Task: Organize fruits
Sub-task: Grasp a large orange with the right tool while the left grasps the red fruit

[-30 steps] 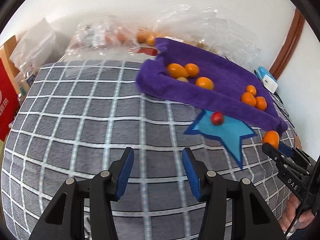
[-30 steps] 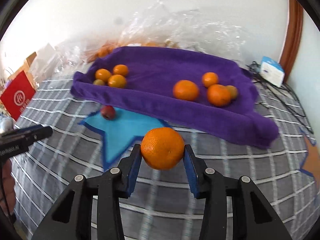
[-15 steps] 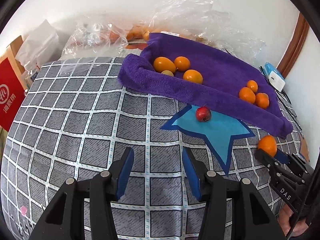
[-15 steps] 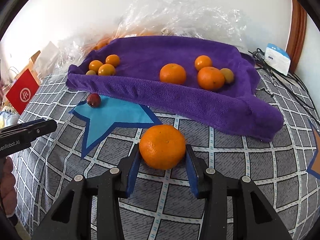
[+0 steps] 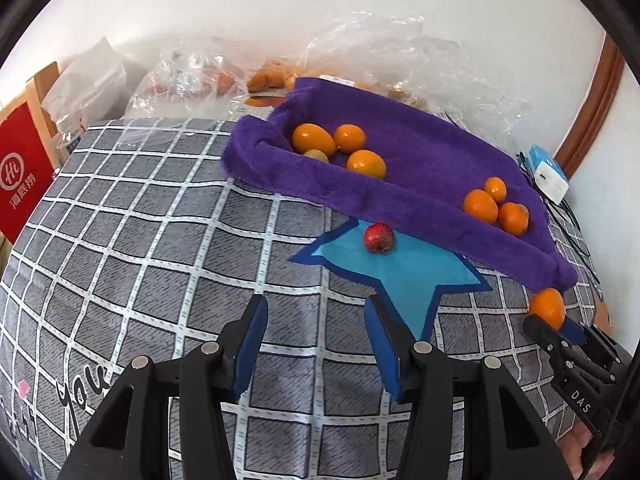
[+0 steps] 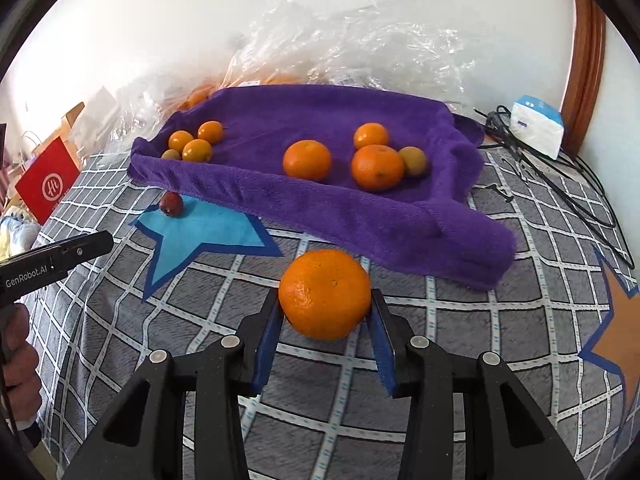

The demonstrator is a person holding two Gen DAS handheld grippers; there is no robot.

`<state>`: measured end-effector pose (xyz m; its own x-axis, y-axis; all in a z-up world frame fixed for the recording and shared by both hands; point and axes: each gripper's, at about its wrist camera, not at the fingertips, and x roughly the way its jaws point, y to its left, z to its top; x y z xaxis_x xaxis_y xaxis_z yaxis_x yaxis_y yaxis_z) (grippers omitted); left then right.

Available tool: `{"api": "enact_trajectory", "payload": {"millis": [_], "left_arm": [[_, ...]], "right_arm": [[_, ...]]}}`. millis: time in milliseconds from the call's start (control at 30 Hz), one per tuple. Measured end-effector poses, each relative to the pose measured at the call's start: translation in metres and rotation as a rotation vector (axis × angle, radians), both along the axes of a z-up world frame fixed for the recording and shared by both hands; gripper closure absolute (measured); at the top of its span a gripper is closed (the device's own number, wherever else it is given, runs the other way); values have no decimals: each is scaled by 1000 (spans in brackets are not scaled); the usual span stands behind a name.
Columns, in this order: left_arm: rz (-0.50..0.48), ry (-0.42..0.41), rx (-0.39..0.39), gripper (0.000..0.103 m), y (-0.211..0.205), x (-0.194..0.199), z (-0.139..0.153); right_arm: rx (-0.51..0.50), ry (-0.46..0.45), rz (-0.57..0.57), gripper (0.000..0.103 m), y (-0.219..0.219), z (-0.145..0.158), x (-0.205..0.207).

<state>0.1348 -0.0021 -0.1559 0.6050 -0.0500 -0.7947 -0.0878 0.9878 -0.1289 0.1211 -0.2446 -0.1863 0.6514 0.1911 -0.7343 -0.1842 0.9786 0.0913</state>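
My right gripper [image 6: 325, 312] is shut on a large orange [image 6: 325, 294], held just above the checked grey cover, short of the purple towel [image 6: 344, 216]. That same orange [image 5: 547, 307] shows at the far right of the left wrist view. On the towel lie a cluster of small oranges [image 6: 196, 142] at the left and bigger oranges [image 6: 307, 160] toward the right. A small red fruit [image 5: 378, 237] rests on a blue star patch [image 5: 404, 264] beside the towel's near edge. My left gripper [image 5: 316, 316] stands open over the cover, nothing between its fingers.
Clear plastic bags [image 6: 352, 52] holding more fruit are piled behind the towel against the wall. A red paper bag [image 5: 20, 176] stands at the left edge. A white-and-blue box [image 6: 538, 126] and black cables [image 6: 560, 184] lie at the right. A hand [image 6: 18, 364] grips the left tool.
Both grippers have drawn back a little from the towel, so more of the checked cover shows in front. The orange stays clamped in the right gripper; the left stays open.
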Motion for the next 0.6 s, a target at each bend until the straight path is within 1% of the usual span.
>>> {"api": "enact_trajectory", "payload": {"millis": [67, 133, 233, 333, 400, 533, 600], "left_arm": [[-9, 11, 36, 55, -7, 4, 0], [-13, 16, 53, 55, -12, 7, 1], [-23, 8, 29, 55, -16, 15, 2], [-38, -1, 36, 55, -22, 23, 3], [-56, -2, 27, 55, -26, 30, 2], [-79, 17, 9, 55, -34, 45, -4], [-76, 23, -6, 55, -35, 54, -9]], "right_arm": [[9, 4, -8, 61, -6, 0, 1], [18, 4, -14, 61, -11, 1, 2], [21, 2, -27, 61, -16, 3, 3], [26, -4, -41, 61, -20, 5, 3], [33, -5, -55, 61, -22, 6, 4], [45, -7, -82, 61, -24, 9, 3], [38, -6, -95, 61, -25, 10, 1]]}}
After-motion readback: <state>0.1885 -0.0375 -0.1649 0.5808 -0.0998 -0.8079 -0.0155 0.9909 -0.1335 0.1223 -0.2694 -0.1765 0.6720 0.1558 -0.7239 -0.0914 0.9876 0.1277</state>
